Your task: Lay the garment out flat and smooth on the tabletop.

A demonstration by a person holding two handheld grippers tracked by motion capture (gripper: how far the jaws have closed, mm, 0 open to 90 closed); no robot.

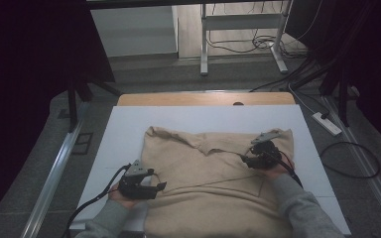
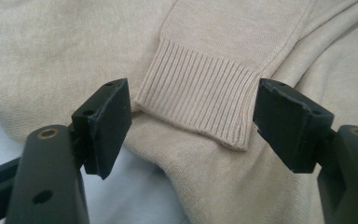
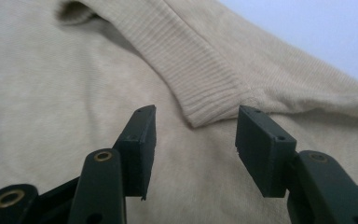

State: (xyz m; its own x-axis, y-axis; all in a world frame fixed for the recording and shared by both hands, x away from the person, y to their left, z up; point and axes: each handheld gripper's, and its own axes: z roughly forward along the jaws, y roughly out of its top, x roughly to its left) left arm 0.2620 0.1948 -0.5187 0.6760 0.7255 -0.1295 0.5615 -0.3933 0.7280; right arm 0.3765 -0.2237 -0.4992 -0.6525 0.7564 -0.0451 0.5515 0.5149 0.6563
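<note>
fingers (image 2: 107,126) of our left gripper (image 2: 193,123) stand wide apart with nothing between them, framing the ribbed cuff (image 2: 200,95) of a sleeve that lies folded across the beige knitted sweater (image 1: 218,183). our right gripper (image 3: 193,144) also has its fingers (image 3: 137,149) spread, at a more moderate gap, and empty; just ahead of them sits the ribbed edge (image 3: 200,74) of another folded part of the knit, probably the other cuff or the collar band, though we cannot tell which. in the high view the sweater lies flat on the white sheet (image 1: 124,129) covering the desk (image 1: 206,98), collar toward the far side and hem toward us, with the left gripper (image 1: 159,186) at its left edge and the right gripper (image 1: 245,159) over its upper right, near the shoulder. we judge this garment to be light, soft and limp: it will drape and stretch rather than hold any shape, and a single layer may slide over the one below. the ribbed bands look thicker and firmer than the plain knit, so we would take hold there, pinching the cuff near its end and biting through the whole thickness, so that the fabric follows without bunching.
</note>
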